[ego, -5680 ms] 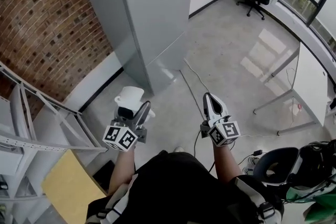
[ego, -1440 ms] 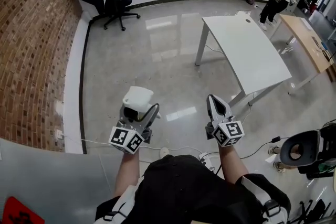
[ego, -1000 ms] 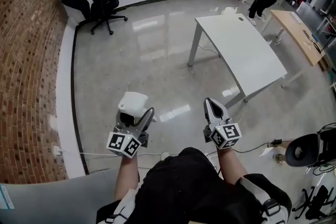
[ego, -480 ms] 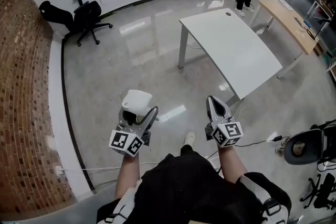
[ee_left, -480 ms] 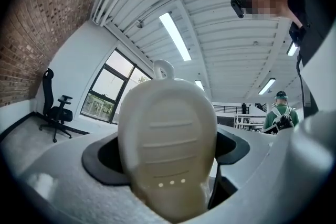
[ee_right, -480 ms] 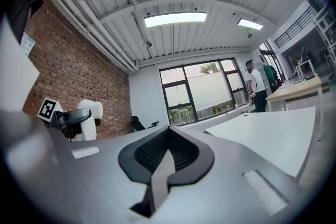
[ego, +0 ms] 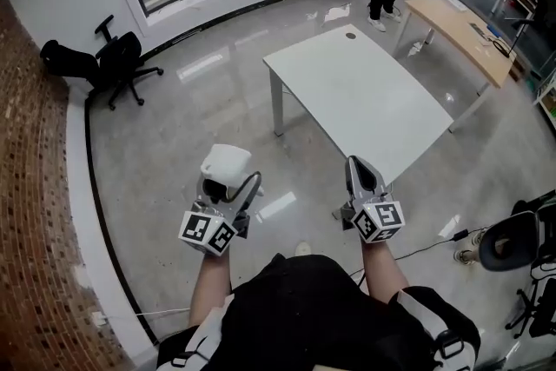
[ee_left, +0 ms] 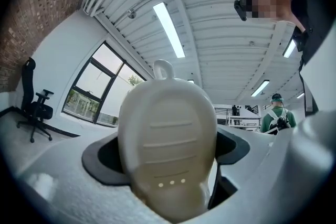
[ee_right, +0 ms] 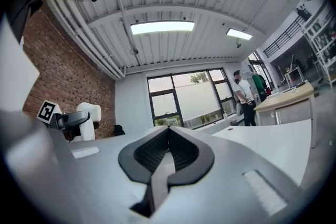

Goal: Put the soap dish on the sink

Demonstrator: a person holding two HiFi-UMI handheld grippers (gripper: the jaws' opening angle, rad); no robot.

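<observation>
My left hand-held gripper (ego: 233, 189) is clamped on the cream, oval, ribbed plastic soap dish (ee_left: 168, 139), carried at about 11 o'clock in the head view, well above the polished grey floor (ego: 191, 126). It looks light and stiff but slick, so squeezing across its sides seems the safest hold. The right hand-held gripper (ego: 356, 174) has its jaws closed on nothing. No sink in sight. The white rectangular worktop (ego: 356, 96) sits at 1 o'clock, with open floor at 12.
</observation>
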